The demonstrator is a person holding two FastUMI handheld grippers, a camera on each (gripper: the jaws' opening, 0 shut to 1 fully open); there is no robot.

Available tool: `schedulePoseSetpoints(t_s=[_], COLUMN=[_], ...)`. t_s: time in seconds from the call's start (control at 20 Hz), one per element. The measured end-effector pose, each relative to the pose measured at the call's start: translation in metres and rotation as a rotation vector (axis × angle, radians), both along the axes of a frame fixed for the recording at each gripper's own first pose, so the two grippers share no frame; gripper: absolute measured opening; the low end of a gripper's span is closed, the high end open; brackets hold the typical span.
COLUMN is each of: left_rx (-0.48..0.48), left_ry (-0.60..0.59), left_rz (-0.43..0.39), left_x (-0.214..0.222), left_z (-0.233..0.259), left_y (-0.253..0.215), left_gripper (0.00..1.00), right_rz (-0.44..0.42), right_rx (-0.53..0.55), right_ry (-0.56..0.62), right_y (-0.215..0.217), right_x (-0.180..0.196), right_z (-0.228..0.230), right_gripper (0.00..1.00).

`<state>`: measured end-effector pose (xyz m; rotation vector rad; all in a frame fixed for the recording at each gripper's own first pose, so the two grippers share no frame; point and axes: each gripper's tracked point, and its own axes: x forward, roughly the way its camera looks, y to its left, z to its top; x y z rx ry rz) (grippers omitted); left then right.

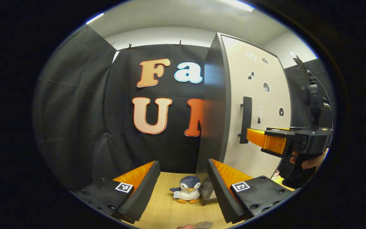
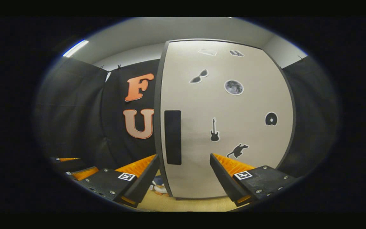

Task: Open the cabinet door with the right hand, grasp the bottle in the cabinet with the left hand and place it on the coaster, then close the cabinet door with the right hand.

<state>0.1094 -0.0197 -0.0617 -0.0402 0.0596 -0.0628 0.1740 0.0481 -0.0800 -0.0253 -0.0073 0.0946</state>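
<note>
Left gripper (image 1: pixel 183 186): we see its jaws spread wide with nothing between them, low over the wooden surface (image 1: pixel 165 211), well to the left of the door.
Penguin toy (image 1: pixel 187 190): a small plush standing on the surface just beside the cabinet's near corner; no part of our task.
Cabinet (image 1: pixel 210 111): a tall dark-sided box, upright on the surface, its door (image 2: pixel 243 127) pale, stickered and, as we judge it, closed.
Handle (image 2: pixel 172 136): a dark vertical bar near the door's left edge; in the left gripper view it stands proud of the panel on short posts. We would take hold around its middle; it looks rigid, and the door should swing lightly.
Right gripper (image 2: pixel 184 173): jaws wide and empty, just in front of the handle but not yet on it; a hand (image 1: pixel 310 162) holds it.
Bottle: hidden behind the door, so we cannot tell its weight or finish; we expect a smooth, possibly slippery body best gripped mid-height.
Coaster (image 1: pixel 203 225): we think the round pale disc at the surface's near edge is it, though too cropped to be sure.
</note>
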Motion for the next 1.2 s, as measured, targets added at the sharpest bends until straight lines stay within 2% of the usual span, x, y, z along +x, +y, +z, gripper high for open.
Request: schedulePoseSetpoints(t_s=[0.1,0.15,0.3,0.4,0.5,0.6,0.8,1.05,1.1,1.15,1.2], left_rx=[-0.002,0.001,0.022,0.025,0.026,0.036,0.053,0.050,0.044,0.040,0.034], left_ry=[-0.011,-0.016,-0.035,-0.050,-0.055,-0.056,-0.068,-0.074,-0.070,-0.063,-0.058], left_rz=[-0.008,-0.009,-0.016,-0.021,-0.021,-0.017,-0.014,0.003,0.003,0.005,0.008], left_x=[-0.016,-0.025,-0.054,-0.073,-0.088,-0.103,-0.134,-0.152,-0.153,-0.155,-0.156], left_z=[0.010,0.014,0.033,0.046,0.052,0.057,0.066,0.071,0.071,0.068,0.067], left_y=[-0.010,-0.015,-0.031,-0.040,-0.046,-0.054,-0.067,-0.071,-0.072,-0.073,-0.072], left_gripper=[0.96,0.97,0.99,0.95,0.97,0.97,0.95,0.97,0.97,0.97,0.97], right_rz=[-0.018,-0.030,-0.069,-0.089,-0.101,-0.109,-0.111,-0.102,-0.105,-0.106,-0.109], right_rx=[0.007,0.007,0.000,-0.010,-0.014,-0.015,-0.002,-0.003,-0.006,-0.012,-0.017], right_ry=[-0.011,-0.011,0.005,-0.008,-0.011,-0.012,-0.011,-0.015,-0.014,-0.012,-0.009], right_y=[-0.018,-0.028,-0.056,-0.070,-0.082,-0.092,-0.104,-0.109,-0.110,-0.112,-0.113], right_x=[-0.032,-0.050,-0.105,-0.138,-0.166,-0.190,-0.220,-0.237,-0.239,-0.239,-0.240], right_z=[0.007,0.010,0.015,0.022,0.024,0.024,0.020,0.022,0.022,0.021,0.020], right_gripper=[0.97,1.00,0.97,0.97,1.00,0.97,0.97,0.97,0.93,1.00,0.97])
